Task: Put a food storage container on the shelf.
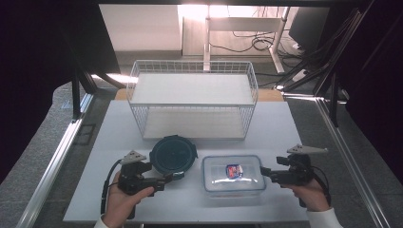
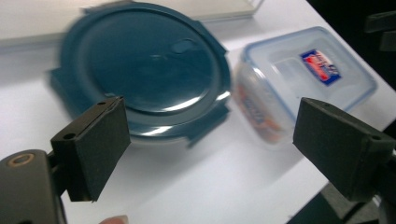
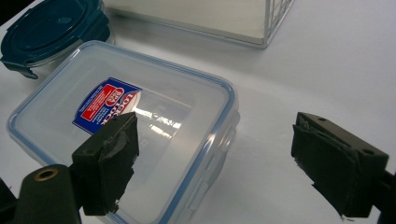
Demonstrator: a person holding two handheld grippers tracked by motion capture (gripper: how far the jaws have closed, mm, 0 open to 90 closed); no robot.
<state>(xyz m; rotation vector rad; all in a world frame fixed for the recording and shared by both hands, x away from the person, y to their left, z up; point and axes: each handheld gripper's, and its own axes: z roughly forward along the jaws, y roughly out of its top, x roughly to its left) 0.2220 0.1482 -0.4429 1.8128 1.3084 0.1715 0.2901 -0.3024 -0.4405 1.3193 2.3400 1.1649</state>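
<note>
A round container with a dark blue lid (image 1: pixel 173 154) (image 2: pixel 144 60) (image 3: pixel 51 28) sits on the white table, just in front of a wire basket. To its right lies a clear rectangular box with a blue-rimmed lid and a red-and-blue label (image 1: pixel 232 174) (image 2: pixel 289 70) (image 3: pixel 154 121). My left gripper (image 1: pixel 174 176) (image 2: pixel 210 135) is open at the round container's near edge, with nothing between its jaws. My right gripper (image 1: pixel 263 172) (image 3: pixel 217 140) is open at the box's right end. One of its jaws hangs over the lid, the other beside the box, and neither pad presses on it.
A white wire basket with a shelf (image 1: pixel 192 97) (image 3: pixel 275 18) stands at the back middle of the table (image 1: pixel 285 128). Metal rails run along both sides of the table. A desk leg and cables lie on the floor beyond.
</note>
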